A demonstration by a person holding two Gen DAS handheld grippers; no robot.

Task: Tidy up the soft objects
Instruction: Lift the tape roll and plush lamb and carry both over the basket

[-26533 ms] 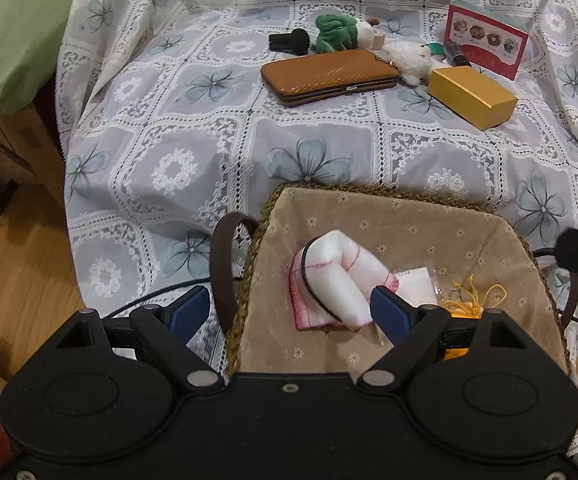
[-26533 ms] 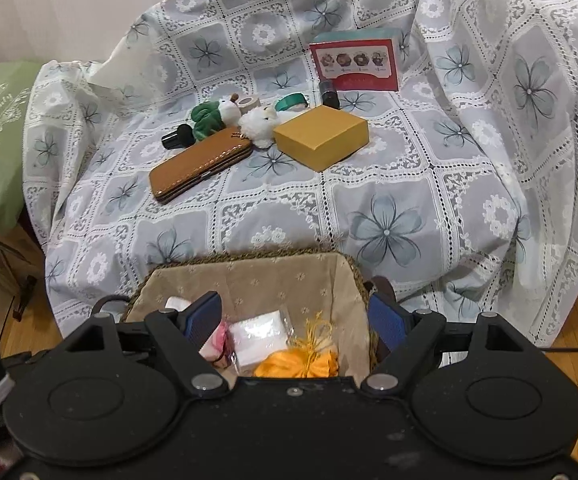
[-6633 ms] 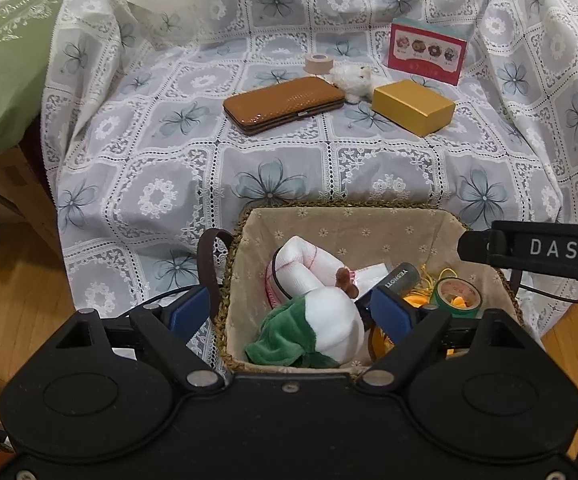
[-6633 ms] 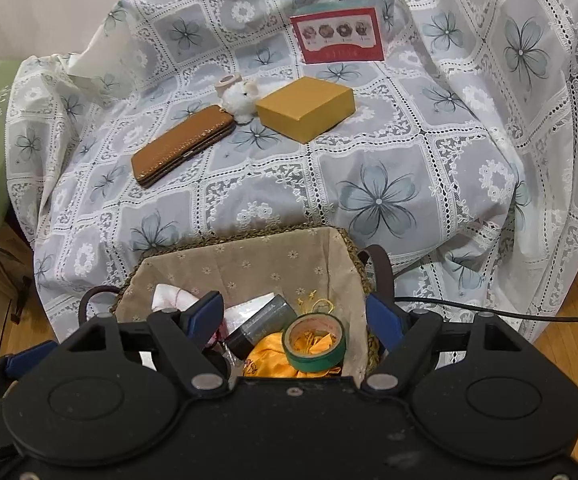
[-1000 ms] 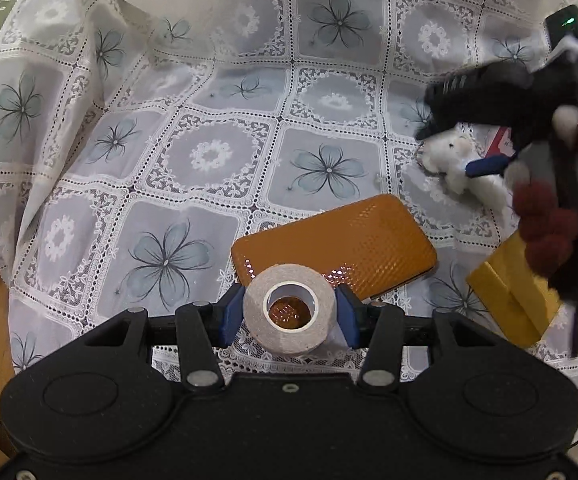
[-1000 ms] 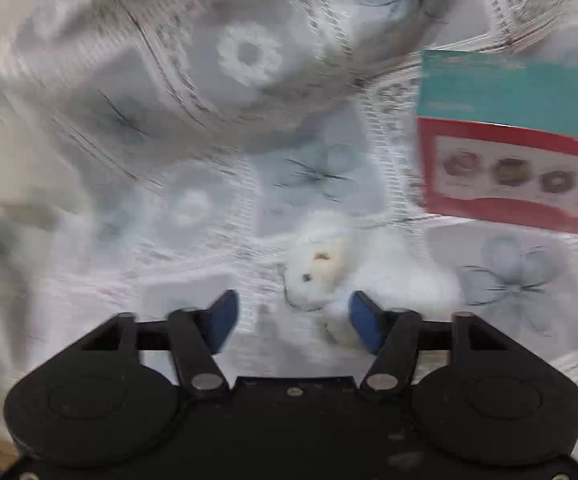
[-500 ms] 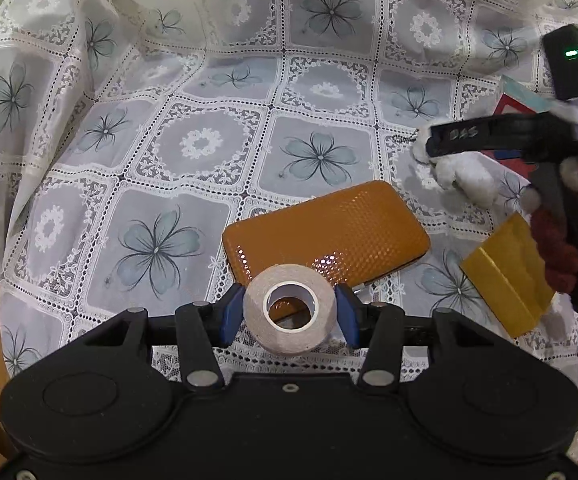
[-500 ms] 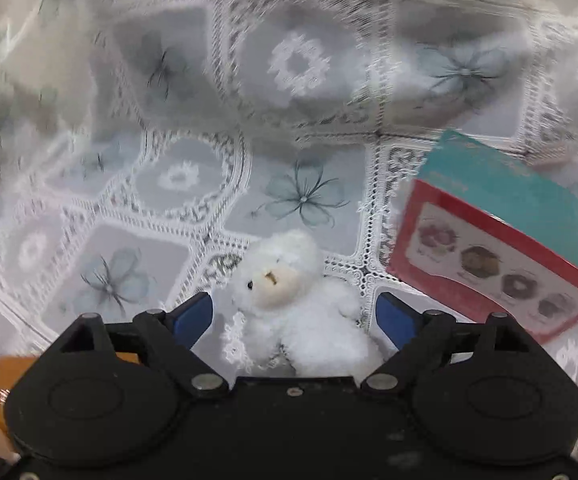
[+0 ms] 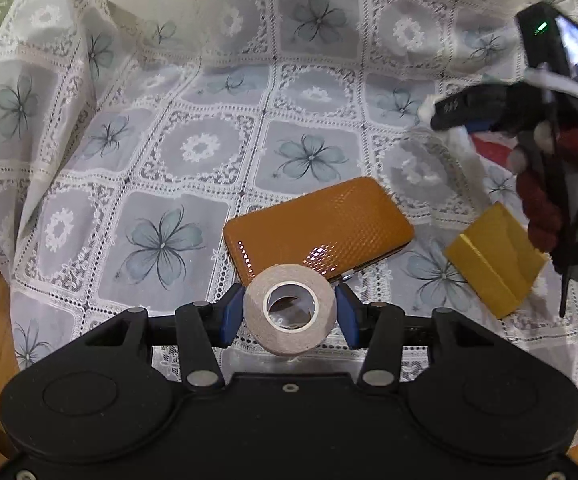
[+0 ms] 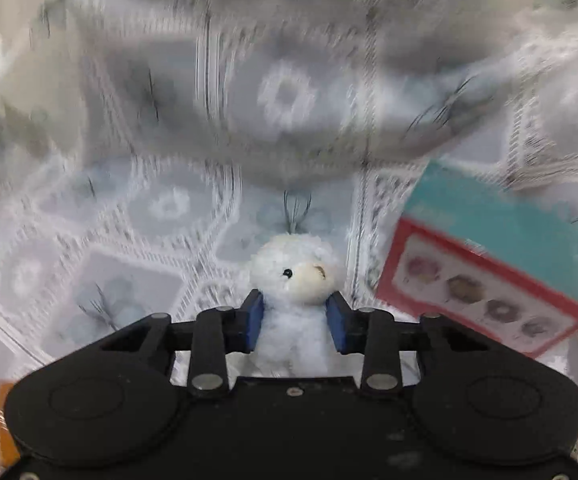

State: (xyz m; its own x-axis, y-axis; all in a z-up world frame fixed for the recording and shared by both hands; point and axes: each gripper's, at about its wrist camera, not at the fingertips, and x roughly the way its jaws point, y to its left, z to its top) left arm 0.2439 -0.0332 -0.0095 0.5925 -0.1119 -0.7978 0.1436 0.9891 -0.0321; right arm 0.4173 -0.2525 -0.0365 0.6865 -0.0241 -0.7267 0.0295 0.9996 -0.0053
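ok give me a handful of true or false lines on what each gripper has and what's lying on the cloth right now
1. The left gripper is shut on a roll of tape. True.
2. The right gripper is open with nothing in it. False: its blue pads squeeze a white plush bear.
3. An orange-brown wallet lies flat on the lace cloth. True.
4. The yellow box sits on top of the wallet. False: it lies apart from it on the cloth.
5. A red and teal box printed with doughnuts is beside the bear. True.
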